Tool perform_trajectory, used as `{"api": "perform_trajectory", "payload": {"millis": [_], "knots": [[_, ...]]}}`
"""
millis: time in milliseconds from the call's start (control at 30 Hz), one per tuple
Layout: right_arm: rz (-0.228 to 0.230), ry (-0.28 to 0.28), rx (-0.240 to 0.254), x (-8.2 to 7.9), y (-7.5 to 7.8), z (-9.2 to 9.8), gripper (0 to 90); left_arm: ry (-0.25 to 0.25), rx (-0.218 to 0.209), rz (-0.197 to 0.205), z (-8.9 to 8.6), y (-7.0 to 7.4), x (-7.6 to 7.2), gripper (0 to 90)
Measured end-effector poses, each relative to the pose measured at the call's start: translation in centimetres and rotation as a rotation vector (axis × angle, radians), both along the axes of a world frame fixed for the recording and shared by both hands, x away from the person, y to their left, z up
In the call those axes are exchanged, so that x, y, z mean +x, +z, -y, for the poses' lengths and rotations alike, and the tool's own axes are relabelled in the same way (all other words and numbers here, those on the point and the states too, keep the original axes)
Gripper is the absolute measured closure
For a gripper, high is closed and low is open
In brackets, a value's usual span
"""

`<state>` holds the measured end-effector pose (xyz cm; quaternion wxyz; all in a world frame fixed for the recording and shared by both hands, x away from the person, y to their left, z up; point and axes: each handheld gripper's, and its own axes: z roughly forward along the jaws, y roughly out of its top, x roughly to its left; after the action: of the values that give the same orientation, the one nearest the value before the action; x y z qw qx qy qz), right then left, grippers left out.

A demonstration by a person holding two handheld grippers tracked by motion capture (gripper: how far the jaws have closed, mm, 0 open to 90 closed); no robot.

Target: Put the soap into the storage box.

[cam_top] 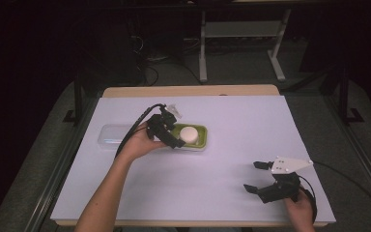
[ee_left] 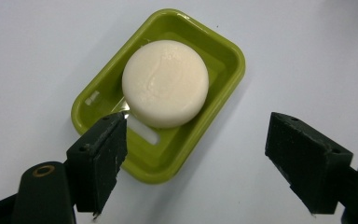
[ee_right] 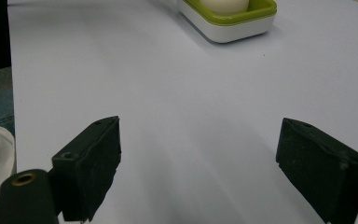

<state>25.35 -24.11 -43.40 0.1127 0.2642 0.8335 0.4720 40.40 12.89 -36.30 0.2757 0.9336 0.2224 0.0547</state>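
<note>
Two grippers: both were hand-held over a white sheet (cam_top: 212, 159) that covered the table (cam_top: 188, 91).
Left gripper (cam_top: 174, 136): it hovered above the near-left end of the soap dish, tilted down toward it. In the left gripper view (ee_left: 196, 163) its jaws stood wide apart and gripped nothing.
Left jaw position: in that view, one jaw overlapped the dish rim at the lower left; the other stood over bare sheet to the right of the dish. Contact with the dish could not be told.
Right gripper (cam_top: 256, 177): it was held near the front right corner of the sheet, well apart from the dish. In the right gripper view (ee_right: 198, 168) its jaws were spread wide with only bare sheet between them.
Soap (ee_left: 165, 83): a round, cream-white bar lay inside the dish, toward its far end in the left gripper view. In the high view (cam_top: 189, 132) it lay just beside the left gripper's jaws.
Dish (ee_left: 223, 51): a green rectangular tray with rounded corners sat on a white base (ee_right: 228, 31), left of the sheet's centre (cam_top: 200, 137).
Clear lid (cam_top: 112, 136): a transparent, box-shaped piece lay flat on the sheet just left of the dish, partly behind the left hand (cam_top: 136, 142).
Right hand (cam_top: 299, 209): it held its gripper from the bottom edge of the high view.
</note>
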Motion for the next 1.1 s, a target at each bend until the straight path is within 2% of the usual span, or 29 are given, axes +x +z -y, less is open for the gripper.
{"api": "perform_trajectory", "payload": {"millis": [167,433,667,833,1000,1100], "knots": [[-0.001,-0.01,-0.003,0.0,0.0,0.2,13.1,0.008,-0.008,0.0,-1.2,0.0,-1.0,19.8],[0.004,-0.026,-0.009,-0.1,0.1,0.3,13.1,0.024,-0.051,0.017,-3.2,-0.3,-2.8,19.5],[-0.003,-0.035,-0.019,-0.1,-0.1,0.4,13.1,0.012,-0.062,0.026,-4.5,-0.6,-4.6,18.7],[-0.002,-0.045,-0.021,-0.2,-0.2,0.6,13.1,0.013,-0.056,0.047,-5.5,-0.8,-5.7,18.6],[-0.005,-0.05,-0.022,-0.3,-0.2,0.8,13.1,0.016,-0.081,0.054,-6.3,-1.3,-7.0,18.6],[-0.005,-0.051,-0.022,-0.3,-0.2,0.8,13.1,0.005,-0.077,0.061,-6.8,-1.5,-7.5,18.2]]}}
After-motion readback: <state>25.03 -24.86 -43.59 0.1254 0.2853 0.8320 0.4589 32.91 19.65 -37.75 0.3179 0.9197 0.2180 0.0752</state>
